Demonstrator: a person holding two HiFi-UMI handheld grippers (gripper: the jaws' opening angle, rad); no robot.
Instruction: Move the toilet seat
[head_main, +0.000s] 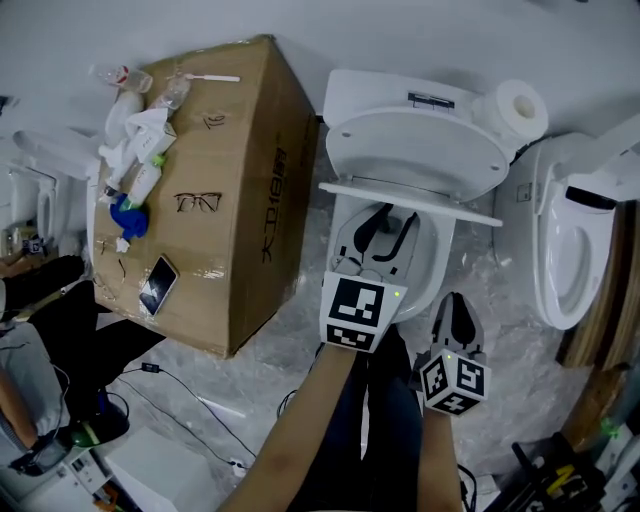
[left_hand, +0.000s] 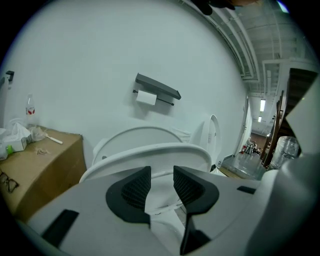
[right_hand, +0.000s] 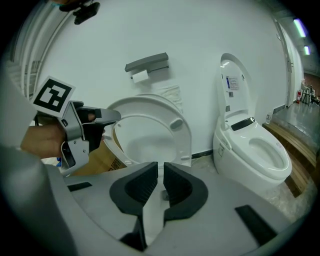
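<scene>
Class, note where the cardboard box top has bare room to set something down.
Free: the cardboard box top between the glasses and the phone, and from the glasses to its right edge. Crowded: the left edge, piled with bottles and packets.

White toilet seat (head_main: 400, 199) at upper centre, brown cardboard box (head_main: 240, 180) at upper left, black-and-white square-patterned marker cube (head_main: 355, 312) at lower centre.

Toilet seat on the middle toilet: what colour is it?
White. The toilet seat shows best in the right gripper view.
</scene>
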